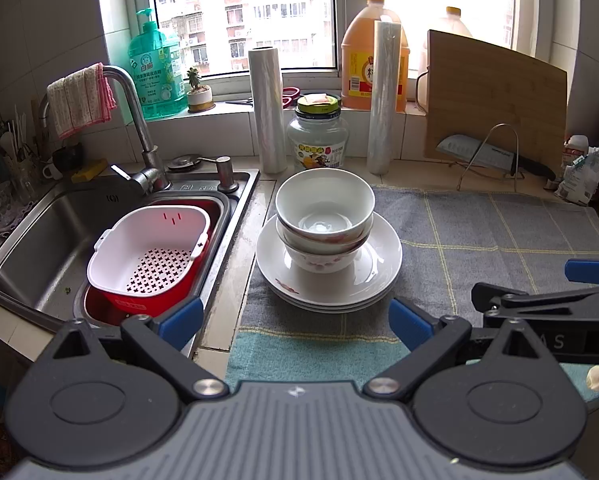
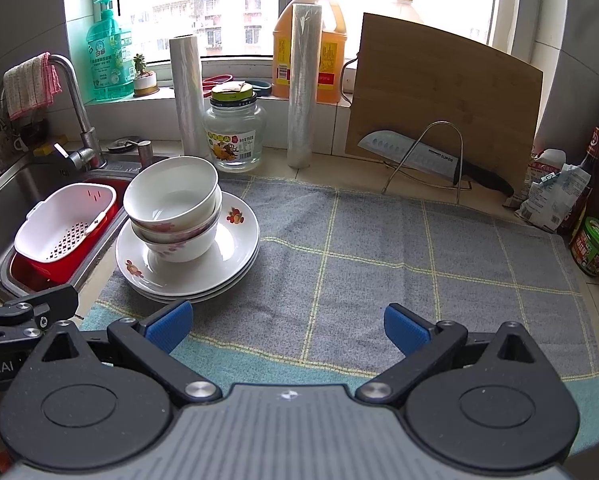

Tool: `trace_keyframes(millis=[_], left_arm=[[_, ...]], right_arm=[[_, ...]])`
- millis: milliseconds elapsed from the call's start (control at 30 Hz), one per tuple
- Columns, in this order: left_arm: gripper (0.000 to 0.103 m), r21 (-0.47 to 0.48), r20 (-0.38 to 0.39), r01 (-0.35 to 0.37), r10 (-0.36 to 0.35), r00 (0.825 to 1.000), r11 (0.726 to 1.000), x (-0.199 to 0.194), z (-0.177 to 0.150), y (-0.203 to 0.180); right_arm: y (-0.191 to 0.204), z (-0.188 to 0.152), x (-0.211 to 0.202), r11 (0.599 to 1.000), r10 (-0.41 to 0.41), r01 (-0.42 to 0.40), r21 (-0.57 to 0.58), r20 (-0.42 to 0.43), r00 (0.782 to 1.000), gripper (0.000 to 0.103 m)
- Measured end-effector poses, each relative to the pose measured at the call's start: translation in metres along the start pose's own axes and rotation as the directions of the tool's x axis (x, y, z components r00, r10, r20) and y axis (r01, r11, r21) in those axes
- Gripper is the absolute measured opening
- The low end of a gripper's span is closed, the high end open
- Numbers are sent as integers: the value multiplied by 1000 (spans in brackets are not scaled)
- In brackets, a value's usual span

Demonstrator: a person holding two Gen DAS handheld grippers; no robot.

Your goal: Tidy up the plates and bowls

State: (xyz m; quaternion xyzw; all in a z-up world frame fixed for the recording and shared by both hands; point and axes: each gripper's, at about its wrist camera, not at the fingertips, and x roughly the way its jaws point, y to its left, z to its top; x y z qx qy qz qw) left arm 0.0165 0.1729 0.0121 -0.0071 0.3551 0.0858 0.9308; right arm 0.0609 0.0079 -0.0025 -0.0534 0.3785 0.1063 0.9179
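A stack of white bowls (image 1: 324, 216) with red flower prints sits on a stack of white plates (image 1: 375, 276) at the left edge of a grey checked cloth (image 1: 499, 232). The bowls (image 2: 171, 200) and plates (image 2: 231, 256) also show at the left in the right wrist view. My left gripper (image 1: 295, 320) is open and empty, just in front of the plates. My right gripper (image 2: 287, 326) is open and empty over the cloth (image 2: 379, 248), to the right of the stack. The right gripper also shows at the right edge of the left wrist view (image 1: 587, 280).
A steel sink (image 1: 39, 240) on the left holds a white strainer basket (image 1: 147, 248) in a red tub. A faucet (image 1: 139, 136), a glass jar (image 1: 317, 140), two film rolls (image 1: 265, 112), oil jugs, a cutting board (image 2: 447, 108) and a knife on a rack (image 2: 431, 160) line the back. Jars and packets (image 2: 595, 244) stand at the right.
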Motion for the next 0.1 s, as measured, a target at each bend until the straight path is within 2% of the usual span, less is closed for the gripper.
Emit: trace_keyframes(millis=[100], left_arm=[[99, 0, 0, 1, -1, 1000, 1000, 0, 0, 0]], right_arm=[[0, 1, 0, 1000, 0, 0, 0, 0, 1000, 103]])
